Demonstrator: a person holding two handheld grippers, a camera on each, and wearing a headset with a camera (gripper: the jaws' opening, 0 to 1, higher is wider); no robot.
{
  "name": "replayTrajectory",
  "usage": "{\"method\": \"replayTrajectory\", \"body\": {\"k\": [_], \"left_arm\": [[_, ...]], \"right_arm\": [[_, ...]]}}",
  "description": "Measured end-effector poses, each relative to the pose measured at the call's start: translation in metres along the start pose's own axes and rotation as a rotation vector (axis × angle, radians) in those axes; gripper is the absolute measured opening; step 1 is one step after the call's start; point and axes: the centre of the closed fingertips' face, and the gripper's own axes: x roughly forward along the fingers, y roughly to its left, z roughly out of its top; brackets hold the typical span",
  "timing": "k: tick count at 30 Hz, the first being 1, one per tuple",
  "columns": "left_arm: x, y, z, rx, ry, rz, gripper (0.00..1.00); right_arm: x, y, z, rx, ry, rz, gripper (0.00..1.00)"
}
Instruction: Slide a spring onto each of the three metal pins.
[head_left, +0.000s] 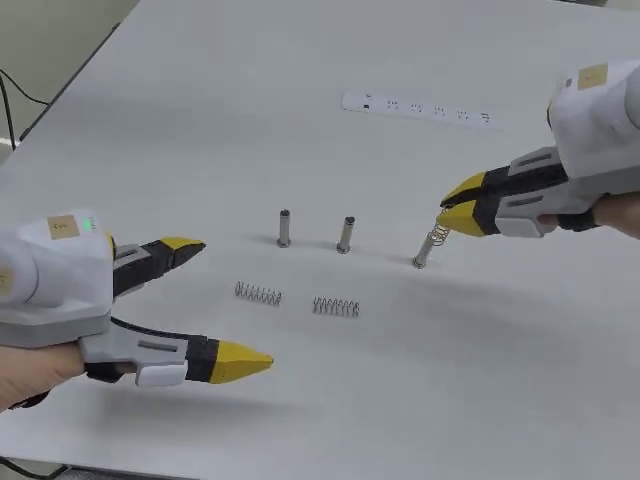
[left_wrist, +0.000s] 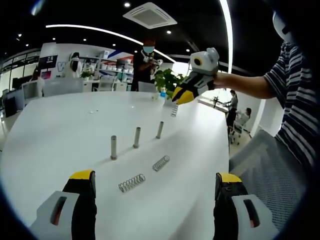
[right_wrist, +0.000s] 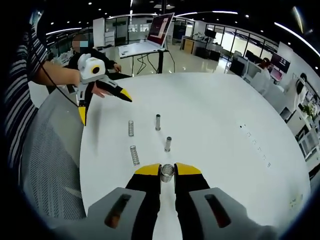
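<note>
The held spring (head_left: 437, 238) is up at the right end of the row, pinched from the side by the right gripper (head_left: 443, 210), whose jaws are clamped around it. In the right gripper view that spring (right_wrist: 167, 171) is seen end-on between the yellow tips. Its long axis is tipped a bit, with the lower end aimed at the end pin (head_left: 421, 258).

That's the relation it all hangs on. In the head view the lower end looks to be touching the pin top. In the left gripper view it seems to hang just above and beside it. So whether the tip is already inside the coil can't be told. Best guess: the coil needs lining up with the pin's upright axis, then easing straight down.

The middle pin (head_left: 346, 235) and left pin (head_left: 284, 228) are bare. Flat on the table (head_left: 300, 120), just in front of them, are 1 loose spring (head_left: 258, 293) and a second loose spring (head_left: 335, 307), with their long axes along the row. The left gripper (head_left: 215, 300) is spread wide with nothing in it, and it's clearly the nearer one to those 2.
</note>
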Motion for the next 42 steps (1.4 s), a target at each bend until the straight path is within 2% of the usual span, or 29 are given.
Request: {"method": "replayTrajectory", "body": {"k": [8, 16, 23, 28, 32, 42], "left_arm": [[-0.001, 0.002, 0.001, 0.004, -0.004, 0.007, 0.97], [-0.003, 0.004, 0.001, -0.001, -0.008, 0.014, 0.96], [-0.003, 0.005, 0.001, -0.007, -0.011, 0.019, 0.96], [-0.004, 0.006, -0.001, -0.009, -0.009, 0.022, 0.96], [-0.004, 0.006, -0.001, -0.01, -0.007, 0.022, 0.96], [-0.006, 0.008, -0.001, -0.011, -0.008, 0.03, 0.94]], "right_arm": [[0.004, -0.012, 0.002, 0.042, -0.009, -0.025, 0.07], [0.007, -0.023, -0.005, 0.102, -0.006, -0.053, 0.07], [0.011, -0.026, -0.013, 0.134, 0.0, -0.057, 0.07], [0.016, -0.027, -0.02, 0.127, 0.023, -0.069, 0.07], [0.018, -0.028, -0.018, 0.152, 0.004, -0.068, 0.07], [0.022, -0.029, -0.02, 0.151, 0.014, -0.064, 0.07]]}}
